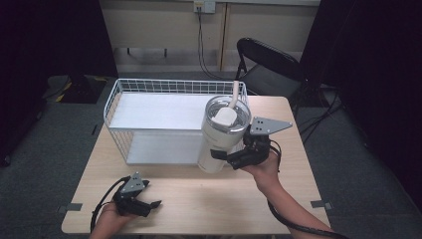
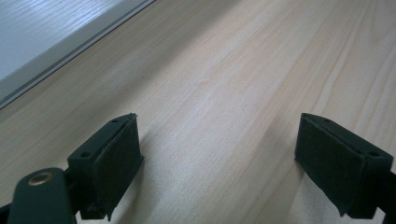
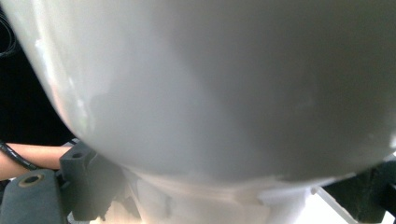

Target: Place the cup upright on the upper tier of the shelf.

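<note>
High view: right gripper (image 1: pixel 230 157) clamps the white tumbler (image 1: pixel 219 137); left gripper (image 1: pixel 149 204) gapes empty.

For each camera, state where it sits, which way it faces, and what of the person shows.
High view: above the person's side, looking forward and down on the table, wire basket and white tumbler; both forearms enter from below.
Left gripper view: rides the left gripper, facing bare tabletop between open jaws.
Right gripper view: rides the right gripper, jaws against the tumbler; a forearm shows at left.
Shared: the tumbler appears in the high and right gripper views.
</note>
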A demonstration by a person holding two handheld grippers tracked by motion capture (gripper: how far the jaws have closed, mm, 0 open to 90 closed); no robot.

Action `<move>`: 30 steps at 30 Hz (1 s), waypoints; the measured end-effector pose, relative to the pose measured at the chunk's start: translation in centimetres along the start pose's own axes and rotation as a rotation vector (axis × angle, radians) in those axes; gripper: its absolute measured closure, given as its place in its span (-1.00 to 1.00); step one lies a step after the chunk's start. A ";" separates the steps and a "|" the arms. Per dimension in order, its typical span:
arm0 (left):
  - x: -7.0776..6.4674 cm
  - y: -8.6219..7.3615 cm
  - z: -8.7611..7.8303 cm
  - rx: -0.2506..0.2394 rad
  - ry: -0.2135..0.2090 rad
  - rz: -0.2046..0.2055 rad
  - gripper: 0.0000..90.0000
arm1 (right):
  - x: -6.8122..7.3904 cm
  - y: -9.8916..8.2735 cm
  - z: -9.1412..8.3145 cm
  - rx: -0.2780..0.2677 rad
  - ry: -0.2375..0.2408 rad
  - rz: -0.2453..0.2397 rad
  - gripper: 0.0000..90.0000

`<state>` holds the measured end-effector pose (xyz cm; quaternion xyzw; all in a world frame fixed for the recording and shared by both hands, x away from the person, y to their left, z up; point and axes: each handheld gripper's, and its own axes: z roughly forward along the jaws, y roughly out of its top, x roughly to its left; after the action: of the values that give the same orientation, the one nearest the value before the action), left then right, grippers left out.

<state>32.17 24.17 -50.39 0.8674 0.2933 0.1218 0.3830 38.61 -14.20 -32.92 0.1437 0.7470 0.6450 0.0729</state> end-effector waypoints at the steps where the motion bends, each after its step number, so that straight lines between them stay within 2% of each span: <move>1: 0.0 0.0 0.0 -0.001 -0.001 -0.002 -0.70 | 0.0 0.1 0.0 0.001 -0.003 0.001 -0.77; 8: 0.0 0.0 0.0 -0.001 -0.001 -0.002 -0.70 | -0.3 1.1 0.3 0.008 -0.004 0.005 -0.77; 30: 0.0 0.0 0.0 0.000 -0.001 -0.001 -0.70 | -1.4 4.9 0.4 -0.015 -0.034 0.021 -0.77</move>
<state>32.17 24.17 -50.39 0.8674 0.2936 0.1213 0.3831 40.66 -13.59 -28.32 0.1622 0.7393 0.6487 0.0798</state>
